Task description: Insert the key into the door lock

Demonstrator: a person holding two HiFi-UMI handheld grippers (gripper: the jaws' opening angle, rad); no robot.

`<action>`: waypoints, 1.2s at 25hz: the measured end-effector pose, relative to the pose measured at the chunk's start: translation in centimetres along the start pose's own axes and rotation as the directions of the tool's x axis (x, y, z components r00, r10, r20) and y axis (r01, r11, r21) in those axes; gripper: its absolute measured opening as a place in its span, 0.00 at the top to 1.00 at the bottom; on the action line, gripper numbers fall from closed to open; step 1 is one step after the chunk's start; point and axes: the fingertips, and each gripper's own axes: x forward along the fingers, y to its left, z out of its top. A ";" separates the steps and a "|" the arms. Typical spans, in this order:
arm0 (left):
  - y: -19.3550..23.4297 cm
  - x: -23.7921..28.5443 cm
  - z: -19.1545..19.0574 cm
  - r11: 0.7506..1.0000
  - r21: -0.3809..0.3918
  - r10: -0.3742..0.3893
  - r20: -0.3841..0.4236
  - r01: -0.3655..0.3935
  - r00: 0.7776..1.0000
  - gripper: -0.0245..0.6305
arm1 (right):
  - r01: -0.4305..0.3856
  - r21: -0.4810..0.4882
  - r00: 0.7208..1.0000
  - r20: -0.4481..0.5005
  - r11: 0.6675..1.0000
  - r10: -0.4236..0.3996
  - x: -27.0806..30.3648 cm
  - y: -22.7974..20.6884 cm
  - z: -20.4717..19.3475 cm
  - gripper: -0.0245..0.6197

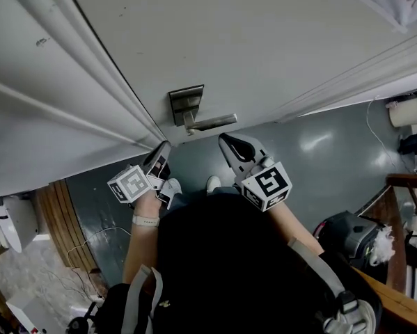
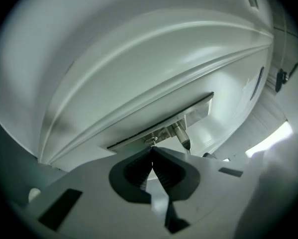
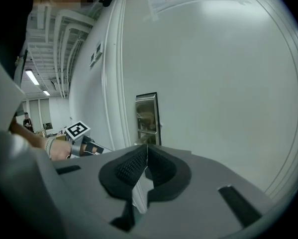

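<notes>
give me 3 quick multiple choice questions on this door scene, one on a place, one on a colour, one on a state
1. Where is the lever handle mounted?
A on the metal plate
B on a drawer
C on a window

2. What colour is the door?
A red
B white
C black

3. How do the left gripper jaws stand?
A wide apart
B clamped on the handle
C together

Answers:
1 A, the handle juts from the plate.
2 B, the panel is plain white.
3 C, the left gripper view shows the tips meeting.
</notes>
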 end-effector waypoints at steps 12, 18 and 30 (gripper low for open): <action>-4.6 -5.0 6.0 0.855 0.475 0.143 0.169 -0.208 0.975 0.95 | -0.103 -0.043 0.994 0.038 0.994 0.104 1.8 1.9 3.6 0.93; -7.2 -6.8 8.0 0.733 0.615 0.167 0.254 -0.292 0.953 0.95 | -0.121 -0.073 0.990 0.062 0.990 0.126 2.0 2.5 5.2 0.93; -10.9 -8.9 9.9 0.547 0.750 0.147 0.352 -0.372 0.925 0.95 | -0.122 -0.155 0.984 0.109 0.980 0.140 2.3 3.7 8.2 0.93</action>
